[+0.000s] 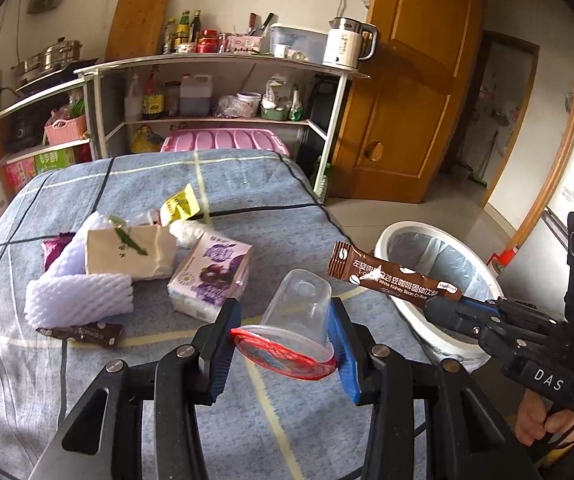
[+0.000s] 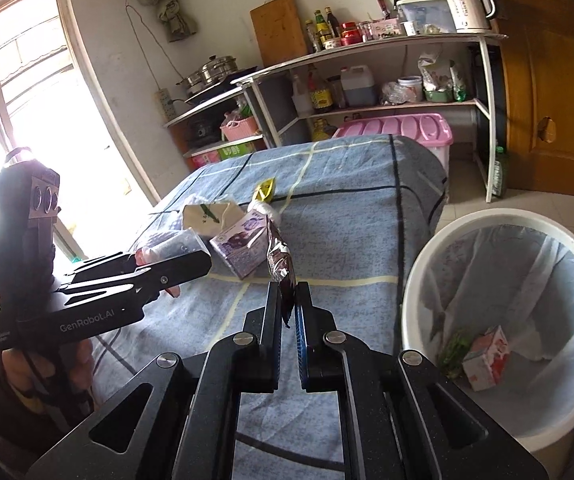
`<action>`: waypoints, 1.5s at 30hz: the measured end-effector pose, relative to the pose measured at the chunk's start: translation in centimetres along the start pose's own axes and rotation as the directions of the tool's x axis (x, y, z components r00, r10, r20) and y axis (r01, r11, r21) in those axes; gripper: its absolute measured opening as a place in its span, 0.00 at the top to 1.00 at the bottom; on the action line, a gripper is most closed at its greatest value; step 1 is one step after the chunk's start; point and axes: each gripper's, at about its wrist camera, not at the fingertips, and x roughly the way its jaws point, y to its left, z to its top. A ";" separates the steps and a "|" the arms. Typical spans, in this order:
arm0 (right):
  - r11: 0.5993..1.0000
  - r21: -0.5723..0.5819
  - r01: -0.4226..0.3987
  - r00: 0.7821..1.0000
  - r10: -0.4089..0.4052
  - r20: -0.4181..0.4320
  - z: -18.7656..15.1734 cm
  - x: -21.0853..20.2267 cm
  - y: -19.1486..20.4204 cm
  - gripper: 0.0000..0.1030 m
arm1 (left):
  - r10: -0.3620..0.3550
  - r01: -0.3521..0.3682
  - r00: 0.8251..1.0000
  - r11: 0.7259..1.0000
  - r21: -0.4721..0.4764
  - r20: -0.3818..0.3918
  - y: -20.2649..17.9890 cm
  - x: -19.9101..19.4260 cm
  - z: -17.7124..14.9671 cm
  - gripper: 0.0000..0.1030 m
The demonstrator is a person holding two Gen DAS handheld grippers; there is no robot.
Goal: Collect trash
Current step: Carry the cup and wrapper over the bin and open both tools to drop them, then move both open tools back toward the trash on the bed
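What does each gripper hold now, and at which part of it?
The left gripper holds a clear plastic cup by its sides, near the red rim. The right gripper pinches a brown coffee sachet at one end.

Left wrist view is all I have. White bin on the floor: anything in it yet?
Observer: Yes. The right wrist view looks down into the bin; a pink-and-white carton lies at the bottom.
Operator: Only that?
Observer: No. There is something green beside the carton; I cannot tell what it is.
Operator: Right tool's hold on the sachet?
Observer: The right tool is shut on one end of the brown sachet, and the rest sticks out past the pads.
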 end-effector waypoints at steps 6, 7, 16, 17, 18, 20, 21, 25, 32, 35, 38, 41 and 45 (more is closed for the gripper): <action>0.994 0.043 0.097 0.994 -0.099 0.044 0.4 -2.8 -2.9 0.94 | -0.076 0.076 0.997 0.994 0.074 0.003 -3.8 1.3 1.4 0.57; 0.992 0.052 0.111 0.993 -0.113 0.045 0.3 -3.2 -3.4 0.94 | -0.091 0.091 0.996 0.992 0.086 -0.001 -4.5 1.6 1.6 0.57; 0.962 0.116 0.246 0.968 -0.251 0.031 -0.8 -5.7 -7.6 0.94 | -0.189 0.194 0.981 0.971 0.143 -0.044 -9.7 4.6 2.7 0.57; 0.959 0.122 0.256 0.965 -0.261 0.024 -0.9 -5.7 -8.0 0.94 | -0.202 0.207 0.978 0.967 0.148 -0.050 -10.2 5.0 2.8 0.57; 0.955 0.132 0.267 0.962 -0.271 0.017 -1.1 -5.8 -8.4 0.94 | -0.209 0.215 0.976 0.964 0.154 -0.055 -10.7 5.4 2.9 0.57; 0.945 0.137 0.297 0.954 -0.301 0.008 -1.3 -5.9 -9.2 0.94 | -0.223 0.233 0.972 0.960 0.158 -0.075 -11.4 6.2 2.9 0.57; 0.938 0.133 0.319 0.947 -0.321 0.000 -1.5 -5.9 -9.5 0.94 | -0.230 0.241 0.970 0.958 0.153 -0.084 -11.8 6.7 3.0 0.57; 0.925 0.158 0.347 0.938 -0.344 -0.046 -1.9 -5.6 -11.4 0.93 | -0.235 0.252 0.965 0.952 0.171 -0.114 -13.3 8.2 2.7 0.57; 0.892 0.151 0.426 0.904 -0.415 -0.098 -2.3 -4.4 -13.0 0.87 | -0.222 0.248 0.965 0.946 0.206 -0.141 -15.1 9.8 2.3 0.54; 0.890 0.157 0.429 0.903 -0.417 -0.106 -2.5 -4.3 -13.2 0.62 | -0.234 0.260 0.959 0.950 0.171 -0.159 -14.8 10.3 2.4 0.47; 0.892 0.166 0.420 0.907 -0.408 -0.102 -2.6 -4.4 -13.3 0.60 | -0.229 0.253 0.961 0.955 0.155 -0.158 -14.4 10.4 2.3 0.46; 0.889 0.176 0.423 0.906 -0.412 -0.093 -2.4 -4.7 -13.0 0.60 | -0.216 0.237 0.965 0.960 0.151 -0.147 -14.0 10.0 2.4 0.45; 0.896 0.180 0.406 0.914 -0.401 -0.064 -1.8 -5.0 -11.9 0.60 | -0.196 0.211 0.974 0.967 0.145 -0.114 -13.0 8.6 2.5 0.44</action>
